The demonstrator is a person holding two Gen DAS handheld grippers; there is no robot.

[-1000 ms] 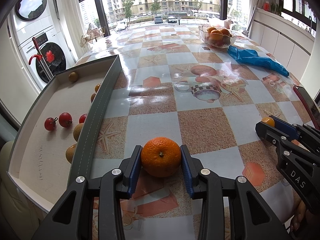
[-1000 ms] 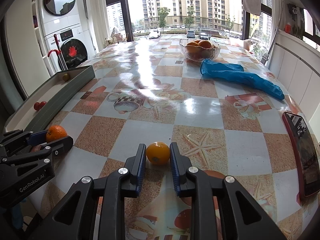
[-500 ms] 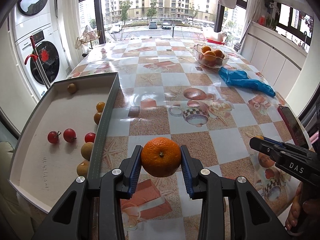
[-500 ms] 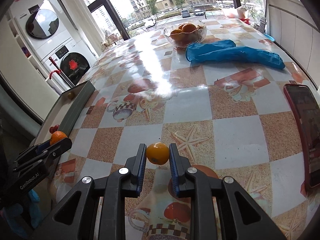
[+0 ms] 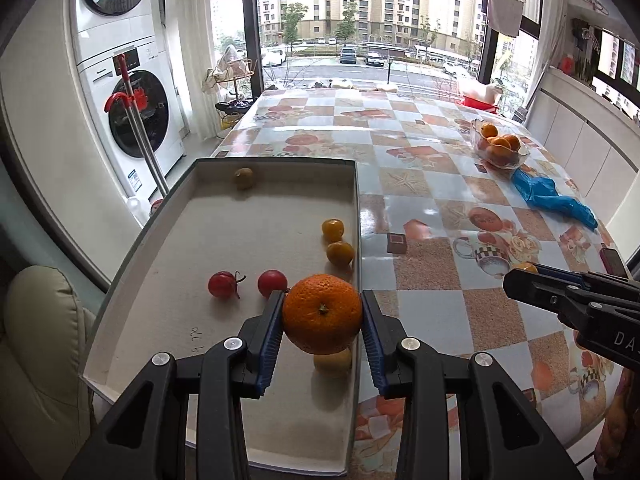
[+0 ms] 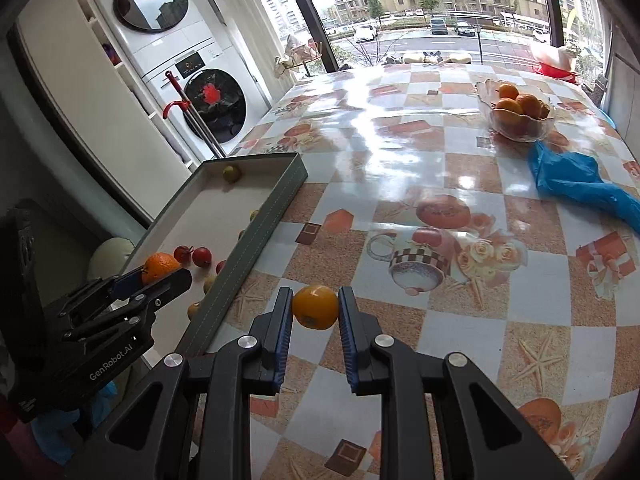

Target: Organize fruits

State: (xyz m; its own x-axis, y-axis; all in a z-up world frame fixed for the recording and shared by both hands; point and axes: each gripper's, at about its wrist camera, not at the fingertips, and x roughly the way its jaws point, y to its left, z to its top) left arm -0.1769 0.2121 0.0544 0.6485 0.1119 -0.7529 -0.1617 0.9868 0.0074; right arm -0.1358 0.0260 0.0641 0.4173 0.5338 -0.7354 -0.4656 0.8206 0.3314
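At the table's left edge lies the shallow tray [image 5: 120, 280], white inside with grey-green walls. It already carries one dull yellow fruit [image 5: 244, 178] near its far wall, two cherry tomatoes [image 5: 224, 284] mid-floor, and small yellow-orange fruits [image 5: 339, 253] lined along its right wall. Above the tray's near right part hangs the left gripper [image 5: 322, 320], its blue pads clamped on both sides of a large orange [image 5: 322, 314], which is clear of the floor with a pale yellow fruit [image 5: 333, 362] showing just beneath it.

To the right, over the checked tablecloth [image 6: 440, 184] just beside the tray's outer wall, the right gripper [image 6: 315, 307] pinches a small orange fruit [image 6: 315, 306] between its pads, lifted off the table. Further right, near the table's far right corner, a glass bowl [image 6: 516, 124] holds more oranges, with a blue glove [image 6: 576, 182] lying just in front of it and a phone [image 5: 612, 258] at the right edge.

The step in hand looks like setting both fruits into the tray. Doing it well probably means carrying the orange leftward to bare floor, away from the pale fruit below, lowering it until it rests before the pads part, since round fruit rolls. The right gripper would need to clear the tray wall, then release beside the similar small fruits along that wall, without crowding the left gripper.
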